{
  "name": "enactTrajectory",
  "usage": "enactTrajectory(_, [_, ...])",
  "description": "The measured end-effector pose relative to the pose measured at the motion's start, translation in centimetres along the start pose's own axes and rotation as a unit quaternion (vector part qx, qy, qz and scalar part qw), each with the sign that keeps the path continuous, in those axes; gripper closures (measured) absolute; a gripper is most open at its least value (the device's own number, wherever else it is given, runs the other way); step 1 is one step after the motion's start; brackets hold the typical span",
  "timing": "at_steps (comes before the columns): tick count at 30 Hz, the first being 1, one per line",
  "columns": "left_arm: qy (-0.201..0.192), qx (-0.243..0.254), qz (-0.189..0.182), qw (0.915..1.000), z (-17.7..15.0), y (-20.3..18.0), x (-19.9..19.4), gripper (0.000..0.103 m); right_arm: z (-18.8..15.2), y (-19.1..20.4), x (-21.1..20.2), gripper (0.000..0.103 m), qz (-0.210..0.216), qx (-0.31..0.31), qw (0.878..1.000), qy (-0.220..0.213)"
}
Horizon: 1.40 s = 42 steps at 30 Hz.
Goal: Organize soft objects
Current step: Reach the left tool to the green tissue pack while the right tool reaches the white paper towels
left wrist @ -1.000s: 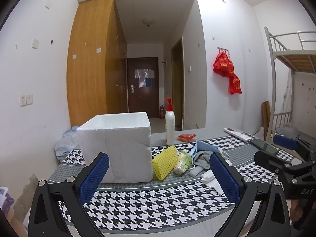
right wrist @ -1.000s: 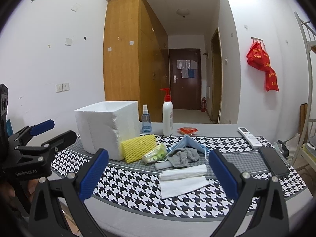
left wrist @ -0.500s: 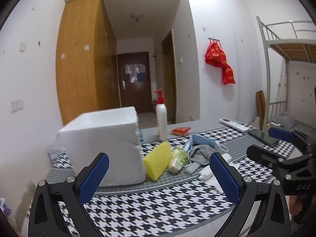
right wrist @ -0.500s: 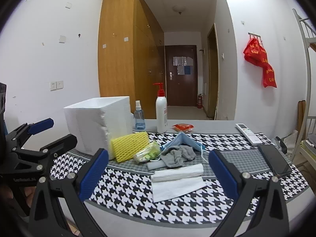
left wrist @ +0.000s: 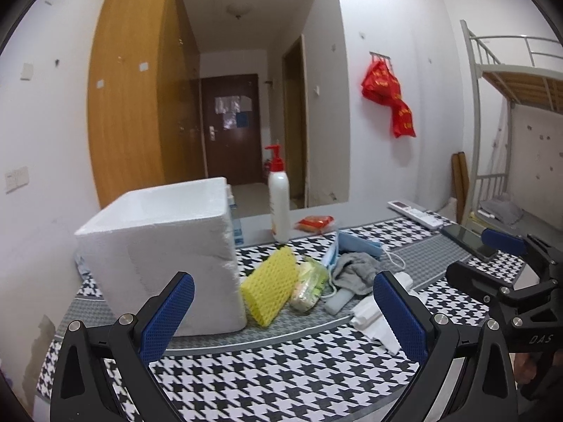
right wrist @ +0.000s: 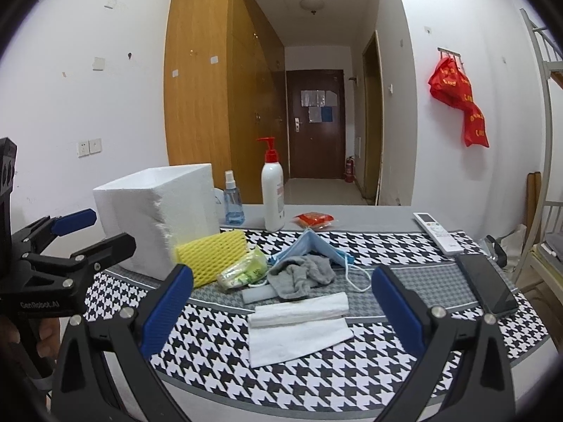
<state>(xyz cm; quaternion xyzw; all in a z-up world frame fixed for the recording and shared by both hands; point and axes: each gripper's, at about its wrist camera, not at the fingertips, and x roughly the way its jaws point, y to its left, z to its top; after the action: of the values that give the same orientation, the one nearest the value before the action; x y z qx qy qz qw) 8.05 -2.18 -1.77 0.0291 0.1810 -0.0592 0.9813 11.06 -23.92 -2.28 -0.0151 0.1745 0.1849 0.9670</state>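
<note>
A white foam box [left wrist: 165, 256] [right wrist: 155, 214] stands open-topped at the table's left. Beside it lie a yellow mesh sponge [left wrist: 271, 290] [right wrist: 213, 255], a green packet [left wrist: 309, 283] [right wrist: 242, 270], a grey cloth [left wrist: 355, 270] [right wrist: 302, 276], a blue face mask [right wrist: 309, 246] and folded white tissues [right wrist: 299, 327] [left wrist: 373, 316]. My left gripper [left wrist: 281, 313] is open and empty, near the table's front, facing the box and sponge. My right gripper [right wrist: 281, 306] is open and empty, above the tissues at the front edge.
A white pump bottle [right wrist: 272, 193] [left wrist: 279, 207], a small blue spray bottle [right wrist: 234, 200], a red snack packet [right wrist: 315, 218], a white remote [right wrist: 436, 234] and a black phone [right wrist: 487, 286] sit on the houndstooth cloth [right wrist: 352, 369]. A bunk bed frame [left wrist: 475, 123] stands at right.
Both grippers have moved forward toward the table and the left view has swung right, so the box and soft items look larger and nearer. Both grippers stay open.
</note>
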Motion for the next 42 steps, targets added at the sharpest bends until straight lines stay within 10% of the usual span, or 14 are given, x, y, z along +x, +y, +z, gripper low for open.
enactTrajectory(31, [0.08, 0.041, -0.079, 0.9928, 2.8, -3.3, 9.3, 0.001, 0.5, -5.2, 4.3, 0.001, -0.029, 0.02, 0.999, 0.038])
enactTrajectory(42, [0.129, 0.035, -0.079, 0.9879, 1.7, -3.4, 13.2, 0.018, 0.2, -6.3, 5.2, 0.001, -0.032, 0.031, 0.998, 0.051])
